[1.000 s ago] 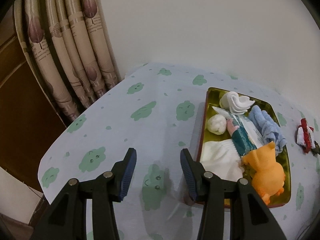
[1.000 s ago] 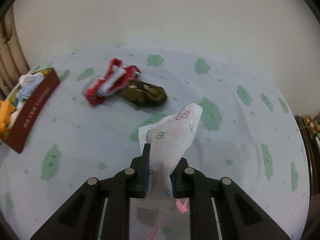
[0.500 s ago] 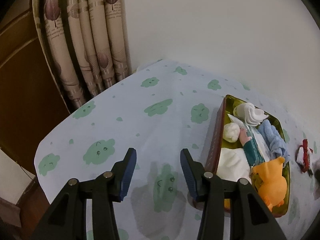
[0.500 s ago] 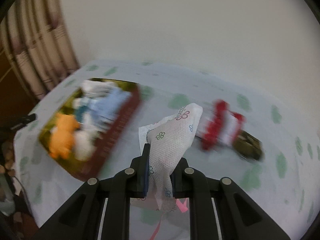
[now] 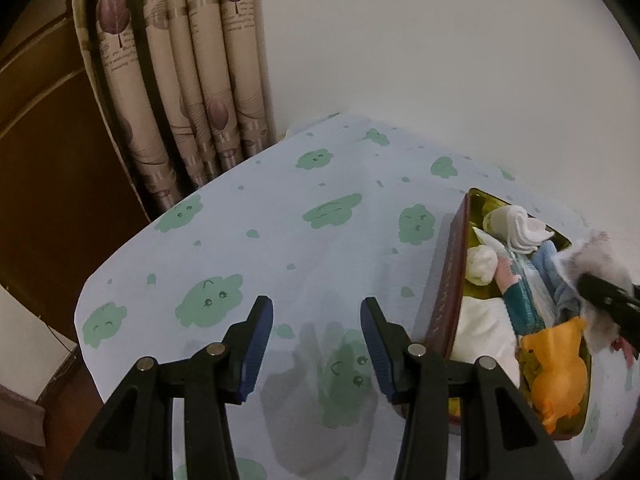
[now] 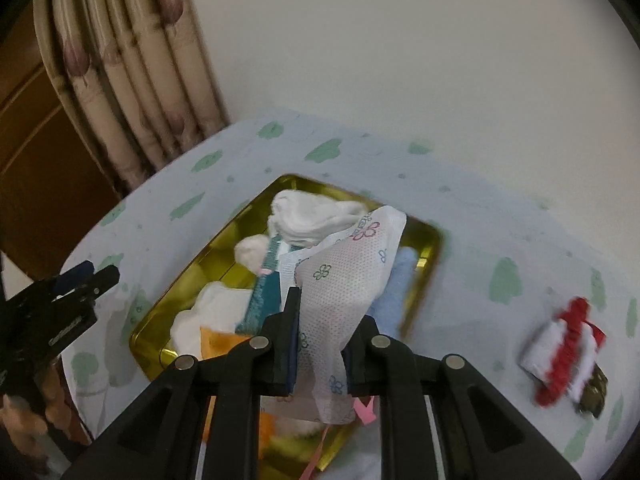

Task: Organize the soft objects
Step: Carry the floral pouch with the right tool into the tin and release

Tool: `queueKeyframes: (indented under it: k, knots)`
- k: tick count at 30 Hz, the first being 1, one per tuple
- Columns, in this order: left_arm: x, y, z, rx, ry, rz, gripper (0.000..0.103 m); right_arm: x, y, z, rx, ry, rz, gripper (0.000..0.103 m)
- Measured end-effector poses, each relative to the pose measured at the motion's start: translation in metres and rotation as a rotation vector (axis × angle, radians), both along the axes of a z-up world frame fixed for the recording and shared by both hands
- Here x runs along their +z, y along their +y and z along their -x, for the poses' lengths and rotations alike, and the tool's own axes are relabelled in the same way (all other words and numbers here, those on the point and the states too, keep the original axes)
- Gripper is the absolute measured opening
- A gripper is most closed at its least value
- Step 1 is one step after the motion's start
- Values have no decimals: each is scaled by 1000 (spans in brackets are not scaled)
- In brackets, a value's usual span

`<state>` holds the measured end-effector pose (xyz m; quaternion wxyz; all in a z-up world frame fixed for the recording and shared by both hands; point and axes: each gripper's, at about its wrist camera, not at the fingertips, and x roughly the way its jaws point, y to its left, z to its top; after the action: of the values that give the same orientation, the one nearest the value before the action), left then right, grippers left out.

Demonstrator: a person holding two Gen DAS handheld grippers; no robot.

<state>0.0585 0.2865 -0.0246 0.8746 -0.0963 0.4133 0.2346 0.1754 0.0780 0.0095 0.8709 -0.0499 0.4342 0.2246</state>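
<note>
- Right gripper [image 6: 318,340], jaws clamped on a white floral-print cloth [image 6: 348,276], held above a gold tray [image 6: 434,240].
- Left gripper [image 5: 316,344], jaws apart and holding nothing, hovering over bare tablecloth just left of the tray's dark red outer wall [image 5: 450,280].
- Inside the tray: a rolled white cloth [image 5: 516,228] at the far end, a small white ball [image 5: 482,266], a teal-and-white packet [image 5: 520,300], a folded white cloth [image 5: 480,328], a light blue cloth [image 5: 556,276] and an orange plush toy [image 5: 556,368] at the near end.
- Red-and-white knitted item [image 6: 564,360] lying on the table, well apart from the tray on its right, touching a dark olive object [image 6: 594,394]; blurred.
- Table covered by a pale blue tablecloth [image 5: 280,248] printed with green smiling cloud shapes, lightly creased.
- Plain off-white wall [image 5: 440,60] behind the table.
- Beige pleated curtain [image 5: 180,80] with purple leaf motifs hanging at the far left corner.
- Dark brown wooden panelling [image 5: 48,180] left of the curtain.
</note>
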Motion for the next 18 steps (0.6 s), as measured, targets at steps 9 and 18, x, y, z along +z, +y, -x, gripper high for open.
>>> queueKeyframes:
  k: [9,18]
  knots:
    - [-4,2,-2,4,14,0,47,-13,19,-26,-13,26,42,17]
    - [-4,4,-3,16,17,11,47,-10,22,-35,-21,17,25,19]
